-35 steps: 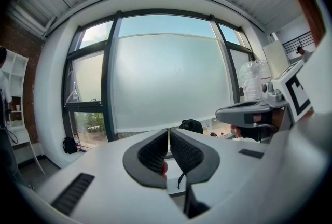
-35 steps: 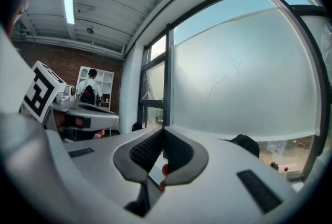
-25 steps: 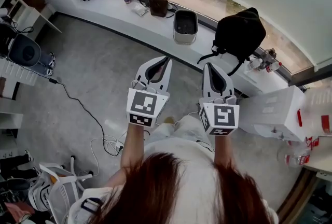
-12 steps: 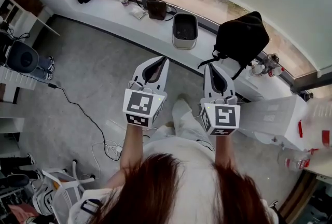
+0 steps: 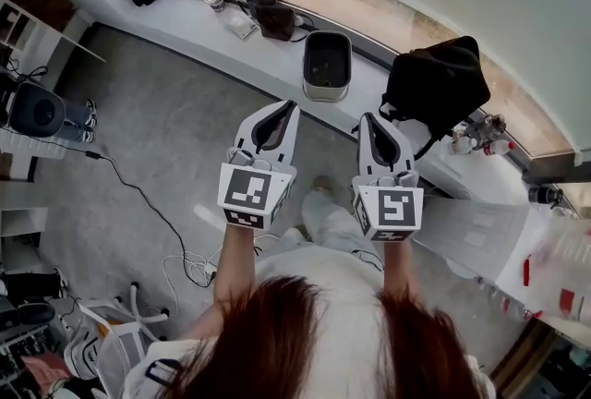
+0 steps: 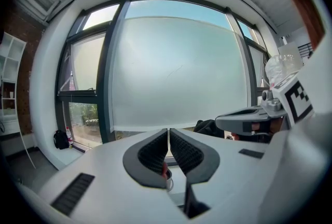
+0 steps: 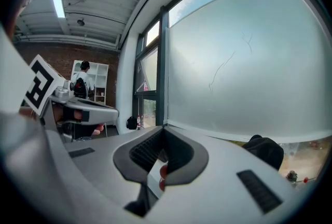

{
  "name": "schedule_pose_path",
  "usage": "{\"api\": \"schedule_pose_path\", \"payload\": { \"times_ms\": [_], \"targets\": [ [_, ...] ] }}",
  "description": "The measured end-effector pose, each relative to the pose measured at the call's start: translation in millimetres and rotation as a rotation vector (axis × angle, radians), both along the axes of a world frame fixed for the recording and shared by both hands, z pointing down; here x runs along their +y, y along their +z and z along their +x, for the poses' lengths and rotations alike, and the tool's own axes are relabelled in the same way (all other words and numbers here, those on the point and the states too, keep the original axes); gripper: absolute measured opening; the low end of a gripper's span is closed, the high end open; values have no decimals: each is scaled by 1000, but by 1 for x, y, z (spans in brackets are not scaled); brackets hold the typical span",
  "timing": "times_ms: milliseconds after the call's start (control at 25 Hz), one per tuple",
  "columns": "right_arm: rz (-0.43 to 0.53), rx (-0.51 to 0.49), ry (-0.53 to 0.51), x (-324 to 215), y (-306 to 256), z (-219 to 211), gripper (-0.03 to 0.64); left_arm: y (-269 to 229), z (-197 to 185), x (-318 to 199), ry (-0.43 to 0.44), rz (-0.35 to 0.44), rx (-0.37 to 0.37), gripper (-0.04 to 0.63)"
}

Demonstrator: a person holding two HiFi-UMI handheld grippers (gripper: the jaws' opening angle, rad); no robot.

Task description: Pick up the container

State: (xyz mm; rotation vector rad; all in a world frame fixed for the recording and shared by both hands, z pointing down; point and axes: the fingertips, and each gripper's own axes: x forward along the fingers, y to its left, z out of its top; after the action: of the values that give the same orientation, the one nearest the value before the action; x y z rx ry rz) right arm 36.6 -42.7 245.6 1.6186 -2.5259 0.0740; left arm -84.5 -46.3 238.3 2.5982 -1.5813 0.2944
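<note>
The container (image 5: 327,65) is a pale grey, open-topped tub with rounded corners and a dark inside. It stands upright on the white window ledge (image 5: 185,14), near the ledge's front edge and about midway along it, just left of a black fabric bag (image 5: 439,83). The left gripper (image 5: 289,105) and right gripper (image 5: 367,118) hang side by side over the grey floor, short of the ledge. Both have their jaws clenched together on nothing.
</note>
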Motion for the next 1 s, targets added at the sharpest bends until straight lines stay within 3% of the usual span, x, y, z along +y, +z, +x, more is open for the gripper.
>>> {"api": "schedule_pose_path", "payload": {
  "times_ms": [400,1000],
  "targets": [
    [-17,57,-54,-67,31,20,25,25,23,-57,-38,-22,-8,25],
    [-81,83,-93,-120,93,2,25,90,13,-108,-87,-51,22,25]
  ]
}}
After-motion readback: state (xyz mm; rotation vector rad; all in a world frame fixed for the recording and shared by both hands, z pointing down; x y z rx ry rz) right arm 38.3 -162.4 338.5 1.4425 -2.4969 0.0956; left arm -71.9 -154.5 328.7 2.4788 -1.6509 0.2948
